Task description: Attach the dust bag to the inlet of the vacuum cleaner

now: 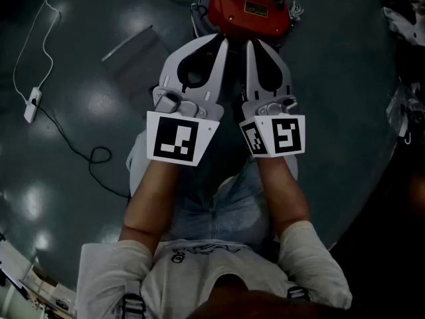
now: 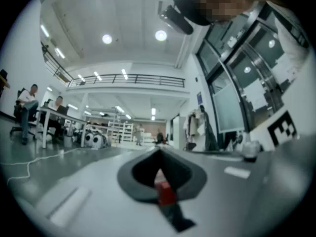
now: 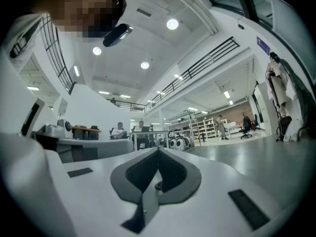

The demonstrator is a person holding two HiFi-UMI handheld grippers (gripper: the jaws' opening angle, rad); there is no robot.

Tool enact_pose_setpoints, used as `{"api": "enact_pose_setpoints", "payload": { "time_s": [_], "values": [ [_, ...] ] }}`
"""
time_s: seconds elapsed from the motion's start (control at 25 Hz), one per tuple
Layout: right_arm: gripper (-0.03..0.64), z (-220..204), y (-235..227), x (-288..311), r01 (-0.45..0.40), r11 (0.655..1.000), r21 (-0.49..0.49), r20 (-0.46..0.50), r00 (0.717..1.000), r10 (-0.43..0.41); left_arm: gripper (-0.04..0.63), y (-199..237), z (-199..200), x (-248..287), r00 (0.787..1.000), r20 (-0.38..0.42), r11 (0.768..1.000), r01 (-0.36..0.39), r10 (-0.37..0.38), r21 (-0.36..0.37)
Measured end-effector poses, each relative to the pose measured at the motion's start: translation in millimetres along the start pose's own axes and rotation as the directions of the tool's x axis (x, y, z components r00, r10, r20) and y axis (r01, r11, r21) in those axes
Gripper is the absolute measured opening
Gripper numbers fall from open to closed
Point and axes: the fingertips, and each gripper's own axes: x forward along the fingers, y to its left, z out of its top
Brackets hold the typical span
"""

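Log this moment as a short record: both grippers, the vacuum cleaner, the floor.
left gripper: shut, empty, pointing level
right gripper: shut, empty, level, close beside the left
vacuum cleaner: red, on the floor, ahead of both grippers
power strip: white, on the floor at far left, with its cable
dust bag: in no view
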Motion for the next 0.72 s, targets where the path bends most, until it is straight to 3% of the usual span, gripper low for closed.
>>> {"api": "enact_pose_setpoints", "payload": {
  "time_s": [0.2, 0.32, 0.44, 0.56, 0.72],
  "values": [
    [0.006, 12.2, 31.9, 43.8, -0.098, 0.994, -0.049, -0.012, 0.995, 0.098, 0.002, 66.3, -2.8, -3.7, 0.997, -0.04, 0.996, -0.067, 0.069, 0.05],
    [0.006, -14.6, 43.1, 53.2, -0.201, 0.965, -0.167, -0.065, 0.979, 0.192, 0.002, 97.6, -28.7, -6.3, 0.992, -0.093, 0.982, -0.07, 0.088, 0.177],
    [0.006, -66.0, 50.9, 56.1, -0.303, 0.908, -0.29, -0.167, 0.95, 0.264, 0.002, 122.0, -71.8, -10.4, 0.981, -0.159, 0.953, -0.056, 0.108, 0.299],
    [0.006, -127.0, 66.3, 59.3, -0.428, 0.838, -0.339, -0.271, 0.897, 0.348, 0.003, 144.5, -127.1, -23.7, 0.962, -0.241, 0.93, -0.031, 0.128, 0.367],
    [0.008, -211.7, 104.6, 51.8, -0.608, 0.718, -0.338, -0.429, 0.779, 0.457, 0.034, 164.7, -222.2, -64.5, 0.908, -0.395, 0.936, 0.007, 0.142, 0.352]
  ]
}}
